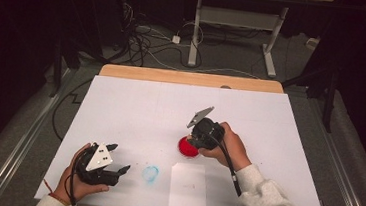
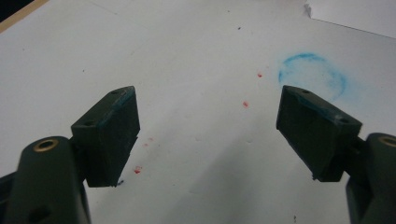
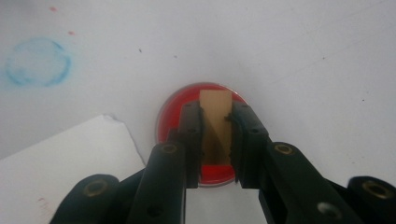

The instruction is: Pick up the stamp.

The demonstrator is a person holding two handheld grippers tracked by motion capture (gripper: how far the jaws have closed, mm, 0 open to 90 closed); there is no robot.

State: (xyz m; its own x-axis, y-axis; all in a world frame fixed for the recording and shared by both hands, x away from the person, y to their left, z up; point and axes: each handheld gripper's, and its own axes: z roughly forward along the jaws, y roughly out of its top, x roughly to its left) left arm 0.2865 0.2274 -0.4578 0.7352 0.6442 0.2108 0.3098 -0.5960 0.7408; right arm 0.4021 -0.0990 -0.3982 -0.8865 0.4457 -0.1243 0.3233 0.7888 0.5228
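High view: right gripper fingers clamped on a tan block over the red dish at surface centre; left gripper at 7 o'clock, fingers wide, holding nothing; bare white surface toward 12 o'clock.

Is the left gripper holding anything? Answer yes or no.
No: in the left gripper view, the left gripper has its jaws wide apart over the white sheet, with nothing between them.
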